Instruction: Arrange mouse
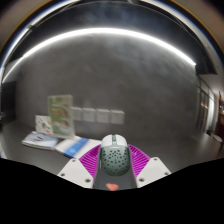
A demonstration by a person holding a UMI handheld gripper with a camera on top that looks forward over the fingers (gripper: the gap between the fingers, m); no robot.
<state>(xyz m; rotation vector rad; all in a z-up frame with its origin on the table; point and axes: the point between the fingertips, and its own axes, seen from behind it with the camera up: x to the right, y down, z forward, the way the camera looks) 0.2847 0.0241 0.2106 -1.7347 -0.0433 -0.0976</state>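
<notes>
A grey-green mouse [112, 160] with a perforated shell, a white front and a small red mark at its rear sits between my two fingers. The magenta pads [88, 160] press against both of its sides. My gripper [112, 168] is shut on the mouse and holds it over the dark table [170, 150]. The underside of the mouse is hidden, so I cannot tell whether it touches the table.
Beyond the fingers to the left lie a booklet [41, 139] and some blue-edged papers [74, 146]. An upright printed card [61, 115] stands behind them. A pale wall with sockets [95, 114] rises at the back.
</notes>
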